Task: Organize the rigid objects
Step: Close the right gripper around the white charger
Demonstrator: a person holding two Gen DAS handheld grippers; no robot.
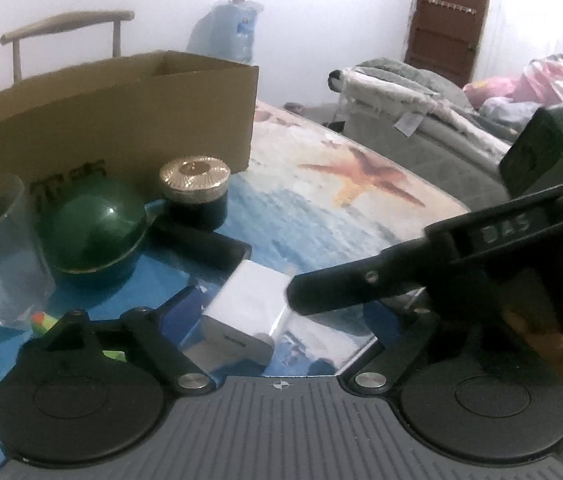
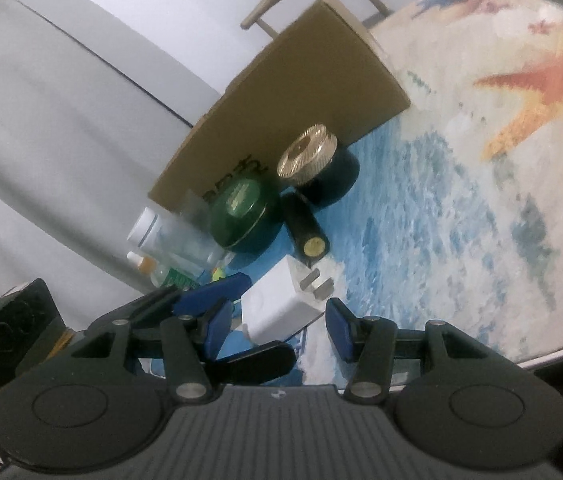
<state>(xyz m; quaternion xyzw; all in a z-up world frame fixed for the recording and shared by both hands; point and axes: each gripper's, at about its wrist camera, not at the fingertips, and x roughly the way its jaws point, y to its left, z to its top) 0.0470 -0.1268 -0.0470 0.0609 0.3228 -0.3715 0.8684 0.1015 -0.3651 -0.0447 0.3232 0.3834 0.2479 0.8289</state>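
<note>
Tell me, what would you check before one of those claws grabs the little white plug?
1. White charger lies between the right gripper jaws: ok.
2. Its pads press on the charger: not ok, a gap shows on each side.
3. Left gripper out of the way: not ok, its open fingers flank the charger too.
4. Cardboard box open on top: ok.
5. Free room inside the box: cannot tell.
</note>
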